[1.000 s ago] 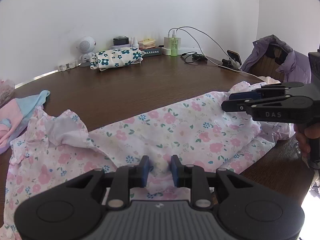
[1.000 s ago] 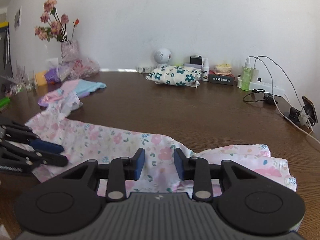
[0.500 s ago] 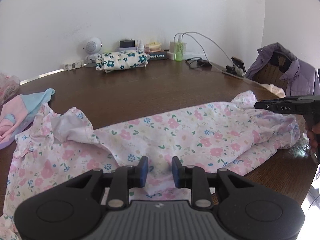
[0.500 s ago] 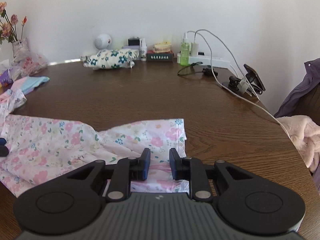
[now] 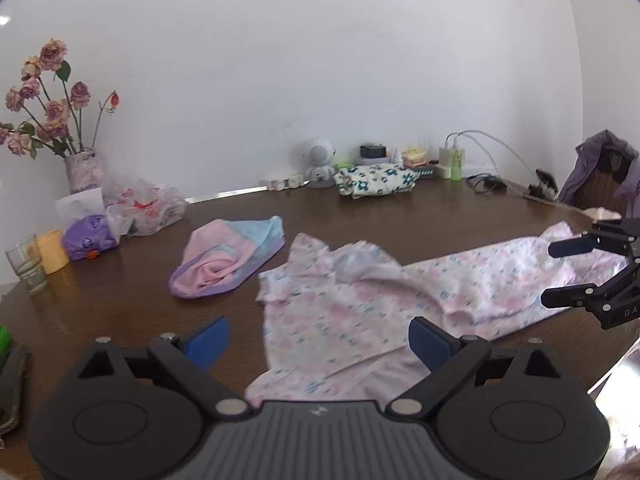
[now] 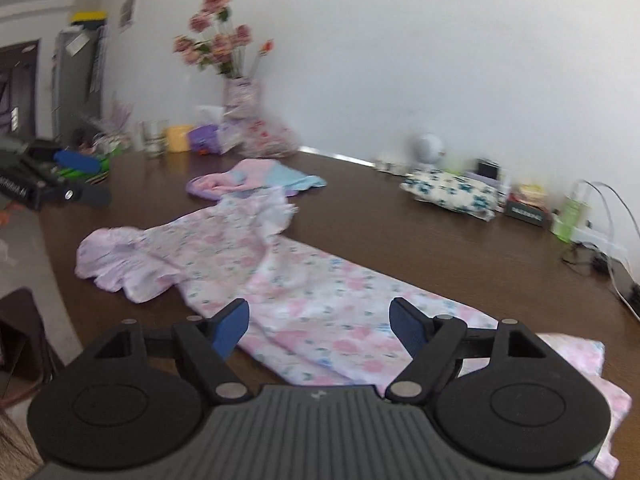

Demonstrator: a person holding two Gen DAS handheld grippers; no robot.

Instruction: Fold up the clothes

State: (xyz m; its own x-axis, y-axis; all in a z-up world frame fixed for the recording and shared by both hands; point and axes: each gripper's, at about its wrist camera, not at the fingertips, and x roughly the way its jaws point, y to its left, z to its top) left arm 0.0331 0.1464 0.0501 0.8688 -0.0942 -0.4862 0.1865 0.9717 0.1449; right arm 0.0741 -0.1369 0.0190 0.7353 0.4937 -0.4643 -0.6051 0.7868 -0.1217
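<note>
While lying limp across the dark wooden counter (image 5: 360,216), the floral garment (image 5: 360,304) is showing itself as thin, soft cotton, white-pink with small pink blossoms and teal-blue specks, wrinkled into low ridges and ruffled at its sleeve ends. Seen from the right wrist, the garment's long axis is running from about 10 o'clock, where a puffed, gathered sleeve is bunching, down toward 4 o'clock, where a folded edge is lying flat near the counter's rim. Seen from the left wrist, it is stretching from 7 o'clock out toward 2 o'clock, with a raised fold cresting near its middle. The left tool (image 5: 319,340) is hovering released, its blue-padded fingers (image 5: 208,340) spread wide over the cloth's near end and gripping nothing. The right tool (image 6: 320,326) is likewise standing released, matte black plastic with blue pads apart above the narrow lower part of the garment. Beyond, a pink, blue and lilac cloth (image 5: 228,264) is sitting crumpled at 11 o'clock of the garment, just beside it, and a folded teal-flowered bundle (image 5: 374,185) is resting near the wall.
</note>
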